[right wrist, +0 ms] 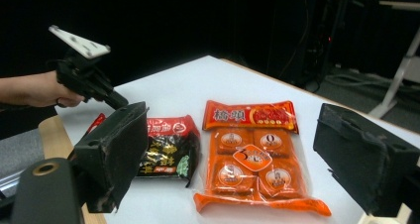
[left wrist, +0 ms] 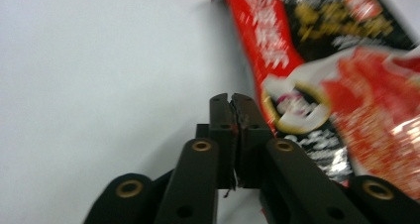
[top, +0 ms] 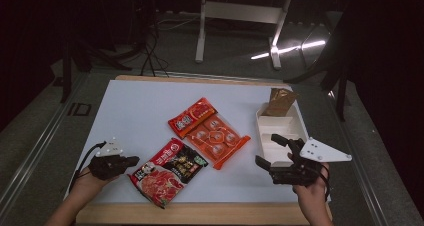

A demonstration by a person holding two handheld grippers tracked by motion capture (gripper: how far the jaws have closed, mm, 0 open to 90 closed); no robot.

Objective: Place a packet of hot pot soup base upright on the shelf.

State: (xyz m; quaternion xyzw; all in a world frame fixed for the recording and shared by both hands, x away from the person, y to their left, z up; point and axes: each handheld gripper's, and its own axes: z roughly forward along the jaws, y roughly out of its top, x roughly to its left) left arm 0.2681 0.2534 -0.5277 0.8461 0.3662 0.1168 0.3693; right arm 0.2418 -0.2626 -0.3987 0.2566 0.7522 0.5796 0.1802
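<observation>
White tabletop [top: 145,111], red-and-black printed foil pouch [top: 167,172] near its front edge. My left gripper [top: 131,161] sits just beside the pouch's left edge, jaws pressed together on nothing. Should reopen, then straddle the edge. Right gripper [top: 267,151] gapes wide, empty.

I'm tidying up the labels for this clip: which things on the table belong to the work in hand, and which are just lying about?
In hand:
- red-and-black packet, beside the shut left gripper
- orange packet, faced by the open right gripper

Lying about:
- white tray
- brown pouch at the tray's far end
</observation>
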